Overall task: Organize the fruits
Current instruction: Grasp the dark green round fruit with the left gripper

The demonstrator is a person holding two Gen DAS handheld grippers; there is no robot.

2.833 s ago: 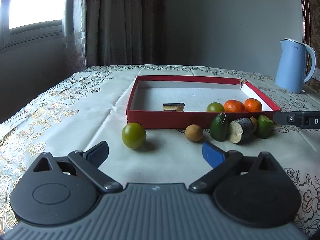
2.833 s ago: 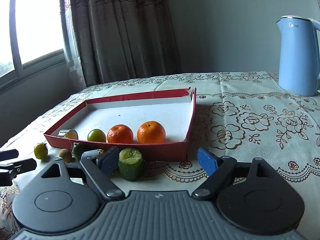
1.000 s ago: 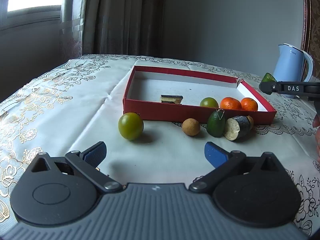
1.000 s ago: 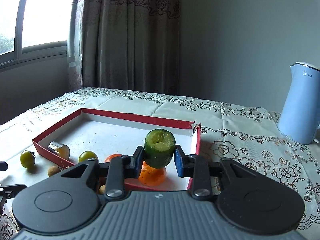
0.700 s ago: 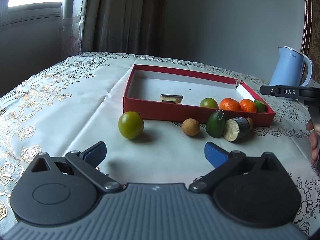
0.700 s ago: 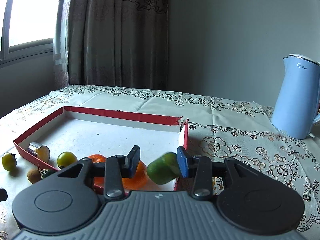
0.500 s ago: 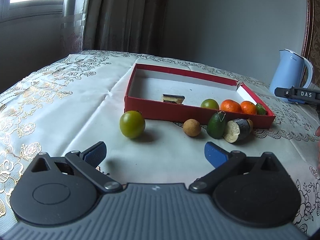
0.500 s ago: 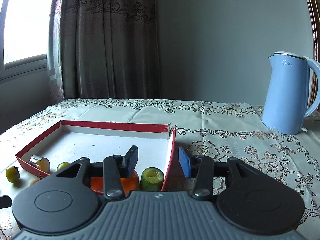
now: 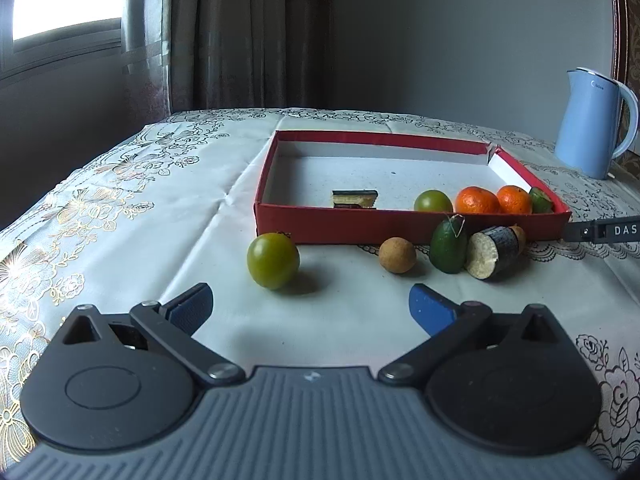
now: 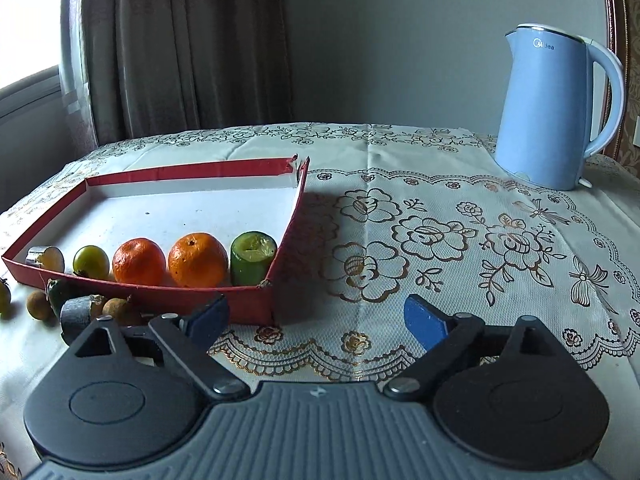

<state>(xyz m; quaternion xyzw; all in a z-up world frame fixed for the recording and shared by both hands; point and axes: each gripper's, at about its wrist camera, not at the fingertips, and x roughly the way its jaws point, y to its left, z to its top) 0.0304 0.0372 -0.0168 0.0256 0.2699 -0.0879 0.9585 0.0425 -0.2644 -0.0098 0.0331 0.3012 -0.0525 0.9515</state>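
Note:
The red tray (image 10: 180,300) holds a row of fruit: a dark-skinned cut piece (image 10: 45,258), a green round fruit (image 10: 91,262), two oranges (image 10: 139,262) and a cut green piece (image 10: 252,258) standing upright in the near right corner. My right gripper (image 10: 317,312) hovers just in front of that corner; its jaws are opening, with nothing between them. On the cloth before the tray (image 9: 340,228) lie a green round fruit (image 9: 273,261), a brown longan (image 9: 397,255), a green oval fruit (image 9: 449,246) and a dark cut stalk piece (image 9: 492,252). My left gripper (image 9: 310,300) is open and empty, short of them.
A blue kettle (image 10: 554,112) stands at the back right on the embroidered tablecloth (image 10: 440,240). A curtain and window lie behind the table's far left. The table's edge falls away on the left in the left wrist view.
The right gripper lowered the cut green piece into the tray's corner, let it go, opened wide and drew back. The left gripper hardly moved.

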